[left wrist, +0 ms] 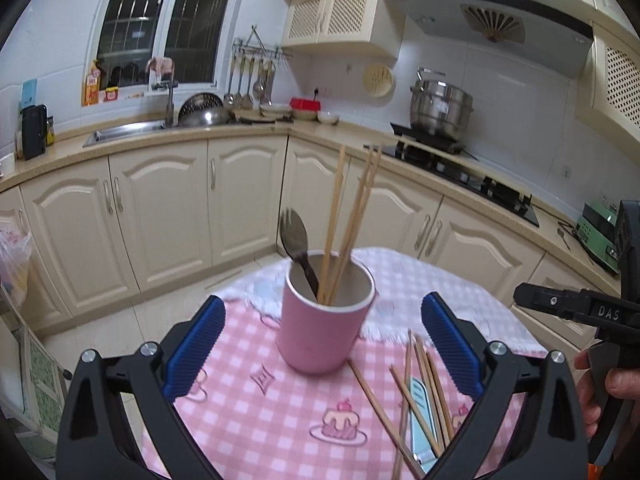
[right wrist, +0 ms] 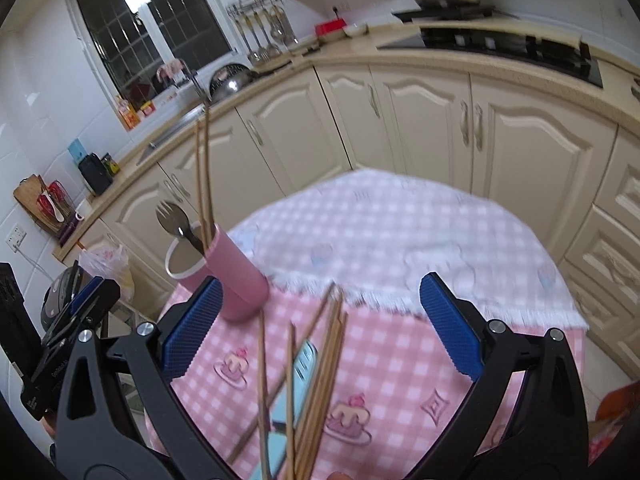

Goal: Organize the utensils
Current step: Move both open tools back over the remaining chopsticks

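Observation:
A pink cup (left wrist: 324, 320) stands on the pink checked tablecloth (left wrist: 256, 412). It holds a dark metal spork (left wrist: 294, 240) and a few wooden chopsticks (left wrist: 352, 220). Several loose chopsticks (left wrist: 420, 392) and a light blue flat utensil (left wrist: 422, 412) lie on the cloth to the cup's right. My left gripper (left wrist: 322, 344) is open and empty, its jaws either side of the cup and short of it. My right gripper (right wrist: 320, 328) is open and empty above the loose chopsticks (right wrist: 316, 372). The cup (right wrist: 236, 276) is at its left, with the blue utensil (right wrist: 294, 396) under the sticks.
The small table's far half carries a white checked cloth (right wrist: 400, 236). Cream kitchen cabinets (left wrist: 168, 208) and the counter wrap round behind, with a sink (left wrist: 128, 130), a hob (left wrist: 460, 172) and a steel pot (left wrist: 440, 110). A plastic bag (left wrist: 14, 264) hangs at the left.

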Demonstrator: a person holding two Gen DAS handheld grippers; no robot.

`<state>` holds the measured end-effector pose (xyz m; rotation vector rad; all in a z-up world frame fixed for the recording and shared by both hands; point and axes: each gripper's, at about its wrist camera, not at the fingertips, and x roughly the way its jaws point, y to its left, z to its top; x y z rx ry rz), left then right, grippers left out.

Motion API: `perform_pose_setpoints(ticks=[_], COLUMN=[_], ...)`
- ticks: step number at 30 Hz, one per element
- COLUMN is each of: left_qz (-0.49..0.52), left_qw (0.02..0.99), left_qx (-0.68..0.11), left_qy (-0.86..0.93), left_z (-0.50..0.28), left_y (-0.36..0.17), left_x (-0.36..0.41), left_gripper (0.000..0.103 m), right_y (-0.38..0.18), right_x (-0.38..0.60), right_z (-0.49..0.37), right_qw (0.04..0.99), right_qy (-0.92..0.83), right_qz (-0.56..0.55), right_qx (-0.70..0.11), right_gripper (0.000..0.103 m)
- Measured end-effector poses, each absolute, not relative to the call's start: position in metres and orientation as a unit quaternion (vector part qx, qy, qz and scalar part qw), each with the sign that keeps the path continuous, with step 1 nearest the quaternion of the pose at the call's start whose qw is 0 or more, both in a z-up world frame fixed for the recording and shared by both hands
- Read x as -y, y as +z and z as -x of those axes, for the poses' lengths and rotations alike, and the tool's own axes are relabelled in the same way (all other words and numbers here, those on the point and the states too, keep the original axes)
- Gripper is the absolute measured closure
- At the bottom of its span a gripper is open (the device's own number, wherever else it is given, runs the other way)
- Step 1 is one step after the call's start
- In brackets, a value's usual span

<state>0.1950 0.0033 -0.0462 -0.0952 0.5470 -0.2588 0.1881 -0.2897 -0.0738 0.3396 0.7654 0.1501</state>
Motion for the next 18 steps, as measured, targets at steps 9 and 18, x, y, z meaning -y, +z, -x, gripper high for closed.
perform_pose_setpoints(ticks=[9,18], left_qz=[0.024,0.004], left_qw=[0.935,0.902], left_qx=[-0.326,-0.408], left_qy=[-0.138,-0.14], left_z=[-0.188,-0.191], left_y=[-0.076,-0.121], left_x=[0.021,0.043], left_gripper=[0.007,0.007], right_y=[-0.1,-0.132], right_x=[0.294,0.299], right_z=[-0.173,-0.161], right_qw=[0.897,0.878], right_qy=[0.07,0.059], right_qz=[-0.15,-0.15], right_qx=[-0.409,-0.45], right_gripper=[0.006,0.006])
